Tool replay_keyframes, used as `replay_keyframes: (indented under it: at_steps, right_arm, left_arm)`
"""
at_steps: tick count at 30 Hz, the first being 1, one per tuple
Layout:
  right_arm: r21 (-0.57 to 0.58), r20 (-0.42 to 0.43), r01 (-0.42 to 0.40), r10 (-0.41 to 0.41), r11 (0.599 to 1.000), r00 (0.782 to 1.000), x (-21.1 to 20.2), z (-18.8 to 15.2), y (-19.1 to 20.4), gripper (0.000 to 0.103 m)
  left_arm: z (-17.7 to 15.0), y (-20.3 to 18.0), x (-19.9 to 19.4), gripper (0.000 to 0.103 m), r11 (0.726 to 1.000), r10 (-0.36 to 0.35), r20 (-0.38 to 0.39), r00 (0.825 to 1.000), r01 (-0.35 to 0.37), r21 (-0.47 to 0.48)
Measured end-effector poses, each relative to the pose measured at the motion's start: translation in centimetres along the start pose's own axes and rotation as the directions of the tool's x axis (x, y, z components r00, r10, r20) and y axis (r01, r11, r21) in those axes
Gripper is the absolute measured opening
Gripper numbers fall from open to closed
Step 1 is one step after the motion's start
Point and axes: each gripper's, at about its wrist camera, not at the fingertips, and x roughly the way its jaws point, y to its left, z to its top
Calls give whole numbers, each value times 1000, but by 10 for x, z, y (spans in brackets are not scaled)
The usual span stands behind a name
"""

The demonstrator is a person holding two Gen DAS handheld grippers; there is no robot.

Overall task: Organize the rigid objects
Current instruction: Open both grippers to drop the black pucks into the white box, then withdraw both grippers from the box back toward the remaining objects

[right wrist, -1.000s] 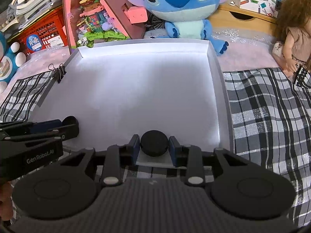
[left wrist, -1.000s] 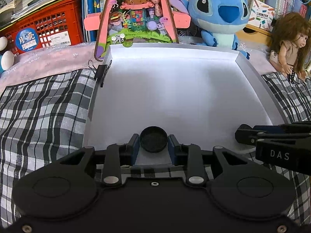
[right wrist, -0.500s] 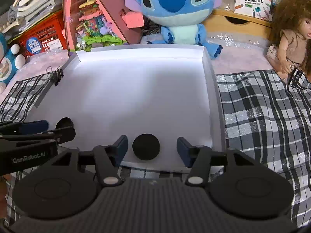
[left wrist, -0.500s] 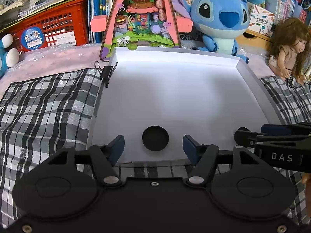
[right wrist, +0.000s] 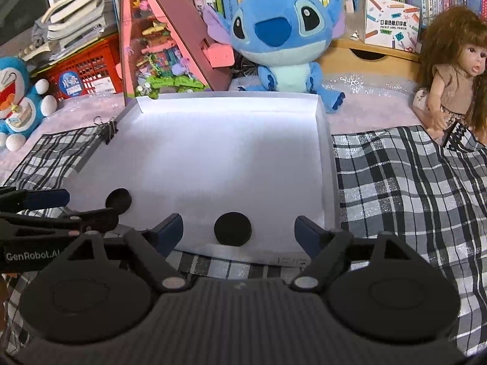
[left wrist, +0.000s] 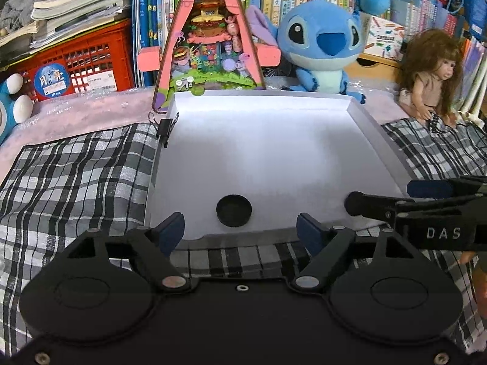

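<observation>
A shallow white tray [left wrist: 369, 127] lies on a plaid cloth. A black round cap [left wrist: 233, 210], hollow side up, rests on the tray floor near its front edge. My left gripper [left wrist: 240, 228] hovers just behind it, jaws opening wide, pads clear of the cap. In the right wrist view a second black cap [right wrist: 232, 228], flat side up, lies on the tray [right wrist: 327, 158] near the front edge. My right gripper [right wrist: 239, 228] is spread around it without touching, its jaws also opening. The left gripper [right wrist: 76, 208] shows at the left by the first cap [right wrist: 119, 201].
A binder clip [left wrist: 166, 127] grips the tray's left rim. Behind the tray stand a pink triangular toy house [left wrist: 210, 48], a blue plush [left wrist: 325, 51] and a red crate [left wrist: 82, 67]. A doll [left wrist: 432, 79] sits at the right. The plaid cloth [right wrist: 411, 188] spreads on both sides.
Both grippers were shut on their black caps. Both have opened, let the caps go onto the tray floor and drawn back and up a little.
</observation>
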Motion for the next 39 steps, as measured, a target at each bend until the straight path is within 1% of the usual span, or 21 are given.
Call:
replay_keyframes:
  at_steps: [10,15,25,31,39]
  right_arm:
    - [-10,50,-26,26,1000,998,-25,-10,0,92]
    - [-24,81,-40,42,999,996,-40,-18,1,93]
    - [-69,128,-44,53,997,990,-65,-41,4,98]
    - [-87,141,-44,56,995,988,-73,-58,4,101]
    - [-102,170,-31,48,994,984,-81,-83,6,103]
  left_arm:
    - [-19,-6,-32,82,999,-25,55,998,23,37]
    - [-31,-8,-45,83,998,-45,73,996,42,41]
    - [-60,-18,-66,85,993,-25,128,992,10,116]
    - [-77,-14,-71,85,995,-44,123,991,32,95]
    - [-100,-16,-74,85,995,-30,134,991,18,95]
